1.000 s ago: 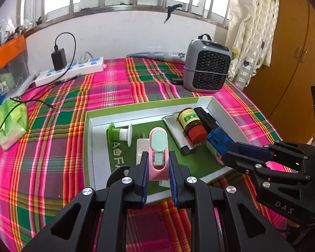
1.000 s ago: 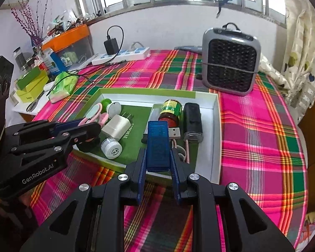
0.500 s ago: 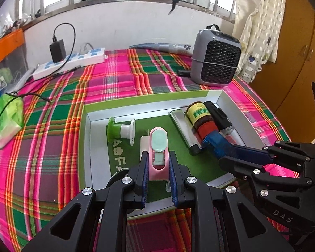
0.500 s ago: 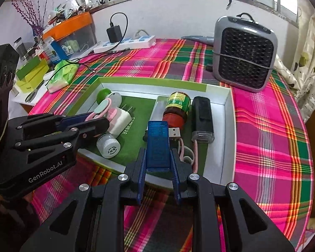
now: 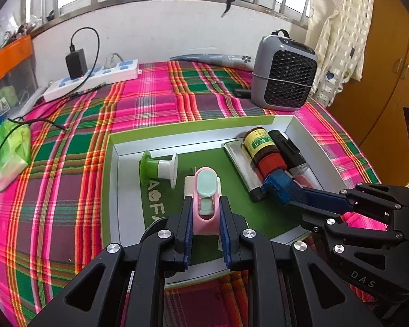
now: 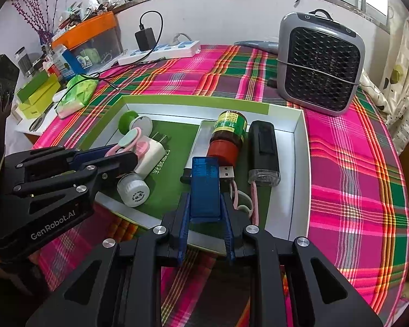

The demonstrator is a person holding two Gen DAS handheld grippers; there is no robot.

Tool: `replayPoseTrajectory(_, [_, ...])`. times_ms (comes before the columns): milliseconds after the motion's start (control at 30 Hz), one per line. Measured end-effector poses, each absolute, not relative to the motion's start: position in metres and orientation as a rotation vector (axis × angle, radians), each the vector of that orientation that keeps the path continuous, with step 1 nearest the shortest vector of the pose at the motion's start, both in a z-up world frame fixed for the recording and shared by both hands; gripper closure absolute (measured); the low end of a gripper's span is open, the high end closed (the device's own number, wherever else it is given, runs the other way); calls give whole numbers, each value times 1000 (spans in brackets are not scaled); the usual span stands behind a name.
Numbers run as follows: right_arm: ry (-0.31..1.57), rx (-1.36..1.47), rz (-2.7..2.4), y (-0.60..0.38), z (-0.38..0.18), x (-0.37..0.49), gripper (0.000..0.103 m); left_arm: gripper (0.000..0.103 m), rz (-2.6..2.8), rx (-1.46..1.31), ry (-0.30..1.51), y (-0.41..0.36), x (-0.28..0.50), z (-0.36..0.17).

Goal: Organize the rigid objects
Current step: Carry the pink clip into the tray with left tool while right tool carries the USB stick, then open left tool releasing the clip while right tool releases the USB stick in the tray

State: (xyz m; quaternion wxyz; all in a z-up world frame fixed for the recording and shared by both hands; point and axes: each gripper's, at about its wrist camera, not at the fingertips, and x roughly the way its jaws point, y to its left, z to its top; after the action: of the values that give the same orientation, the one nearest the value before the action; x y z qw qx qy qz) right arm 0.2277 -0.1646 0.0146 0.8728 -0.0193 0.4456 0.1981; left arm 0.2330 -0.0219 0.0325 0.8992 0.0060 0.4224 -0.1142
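My left gripper (image 5: pixel 205 212) is shut on a pink device with a mint oval top (image 5: pixel 205 190), held over the green-lined tray (image 5: pixel 193 133). My right gripper (image 6: pixel 205 212) is shut on a blue USB card reader (image 6: pixel 205 188), held over the tray's near side (image 6: pixel 300 179). In the tray lie a brown bottle with a red cap (image 6: pixel 227 136), a black light (image 6: pixel 263 150), a white charger plug (image 6: pixel 152 155), a white cap (image 6: pixel 133 189) and a green-and-white spool (image 5: pixel 158 167). The right gripper also shows in the left wrist view (image 5: pixel 294 193), and the left gripper in the right wrist view (image 6: pixel 128 155).
The tray sits on a pink and green plaid cloth (image 5: pixel 155 100). A grey fan heater (image 5: pixel 283 79) stands behind it. A white power strip with a black charger (image 5: pixel 92 79) lies at the back left, and a green tissue pack (image 5: pixel 11 150) at the left. Boxes clutter the far left (image 6: pixel 38 92).
Both grippers have moved forward and lower toward the tray, so the tray and its objects look closer. Each still holds its object.
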Motion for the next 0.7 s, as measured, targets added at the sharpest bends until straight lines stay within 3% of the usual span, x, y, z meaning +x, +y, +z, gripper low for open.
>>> replayPoseTrajectory(700, [941, -15, 402, -167, 13, 230, 80, 68, -227, 25, 880, -24, 233, 32])
